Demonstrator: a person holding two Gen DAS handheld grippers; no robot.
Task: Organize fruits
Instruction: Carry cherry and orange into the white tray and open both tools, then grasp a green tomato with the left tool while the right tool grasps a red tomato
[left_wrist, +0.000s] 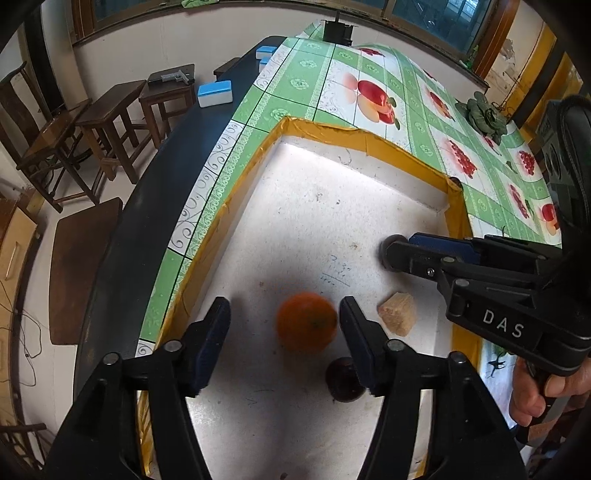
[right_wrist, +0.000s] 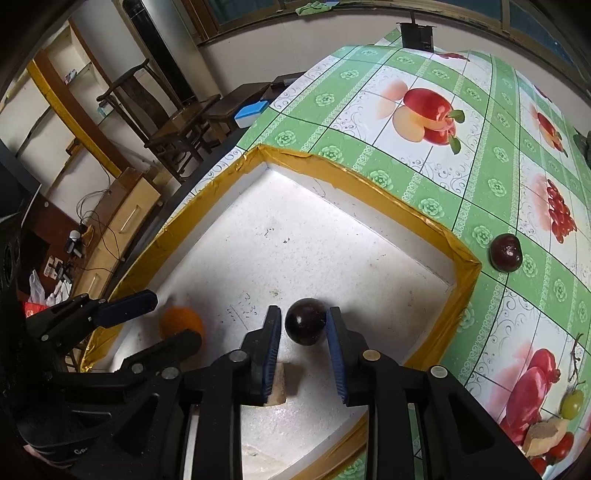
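White foam forms the floor of a shallow tray (left_wrist: 332, 192) edged with yellow tape, set on a green fruit-print tablecloth (right_wrist: 369, 110). The left gripper (left_wrist: 284, 314) hangs over the tray with its jaws wide apart, and an orange (left_wrist: 306, 322) sits between the blue-padded fingers, closer to the right one, not clamped. In the right wrist view the right gripper (right_wrist: 302, 323) has its jaws narrow around a dark round plum (right_wrist: 306, 321); the right pad seems to touch it, while a thin gap shows on the left. A tan cube-shaped chunk (left_wrist: 397, 314) lies in the tray near the orange. A second dark plum (right_wrist: 505, 252) rests on the tablecloth just outside the tray's corner.
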